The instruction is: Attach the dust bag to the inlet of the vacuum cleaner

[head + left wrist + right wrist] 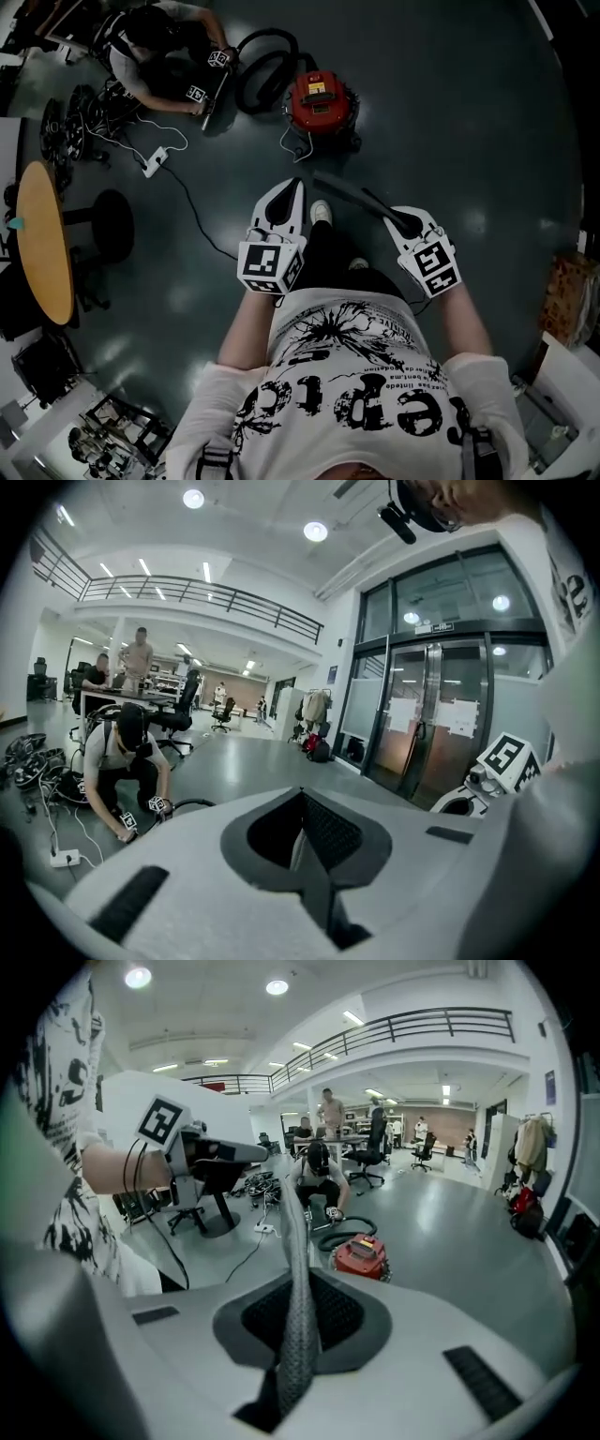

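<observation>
A red vacuum cleaner (pixel 319 98) stands on the dark floor ahead of me, its black hose (pixel 267 66) coiled to its left. It also shows in the right gripper view, the vacuum cleaner (pixel 361 1255) low on the floor. My right gripper (pixel 392 214) is shut on a flat grey dust bag (pixel 345 192), which sticks out toward the upper left. In the right gripper view the dust bag (pixel 298 1269) rises edge-on from between the closed jaws of the right gripper (pixel 298 1335). My left gripper (pixel 292 186) is shut and holds nothing, and the left gripper (pixel 302 803) shows empty jaws. Both hang well short of the vacuum.
Another person (pixel 155 52) crouches by the hose end with marker cubes in hand. A power strip (pixel 155 161) and cables lie left of the vacuum. A round wooden table (pixel 42 239) and a black stool (pixel 112 225) stand at the left. A box (pixel 567 300) sits at the right.
</observation>
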The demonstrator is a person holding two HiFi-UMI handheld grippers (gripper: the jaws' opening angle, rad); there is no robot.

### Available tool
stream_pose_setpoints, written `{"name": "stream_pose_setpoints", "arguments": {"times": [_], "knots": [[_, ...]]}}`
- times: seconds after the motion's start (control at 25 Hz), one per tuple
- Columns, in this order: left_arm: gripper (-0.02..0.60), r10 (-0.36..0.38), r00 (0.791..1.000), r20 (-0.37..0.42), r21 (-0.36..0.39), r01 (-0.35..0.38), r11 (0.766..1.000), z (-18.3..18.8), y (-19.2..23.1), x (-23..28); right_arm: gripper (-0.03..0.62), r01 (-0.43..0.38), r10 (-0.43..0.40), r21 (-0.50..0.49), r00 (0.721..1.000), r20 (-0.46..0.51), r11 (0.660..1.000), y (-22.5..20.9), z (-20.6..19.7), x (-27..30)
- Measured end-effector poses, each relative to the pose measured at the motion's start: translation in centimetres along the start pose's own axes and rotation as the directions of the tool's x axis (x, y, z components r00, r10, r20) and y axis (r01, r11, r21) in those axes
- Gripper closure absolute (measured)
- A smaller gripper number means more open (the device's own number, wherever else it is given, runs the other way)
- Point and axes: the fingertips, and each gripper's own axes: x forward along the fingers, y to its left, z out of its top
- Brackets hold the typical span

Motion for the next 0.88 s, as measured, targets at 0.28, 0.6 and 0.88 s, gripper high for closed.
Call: {"name": "stream_pose_setpoints", "arguments": {"times": [0.28,0.6,0.88], "knots": [[0.578,-0.037,0.998,-0.052,0.007,0.038,0.999,-2.2,4.3,7.7,0.571,-0.049,0.047,-0.037,0.998,-0.044,0.998,-4.8,0.6,6.1],[0.578,0.062,0.998,0.024,0.035,-0.063,0.997,-13.5,9.2,16.9,0.571,-0.137,0.132,-0.145,0.99,-0.04,0.98,-8.9,-7.4,17.8],[0.578,0.035,0.994,0.106,0.107,-0.046,0.993,-23.6,11.7,23.3,0.571,-0.157,0.166,-0.247,0.986,0.013,0.956,-12.3,-15.6,27.3]]}}
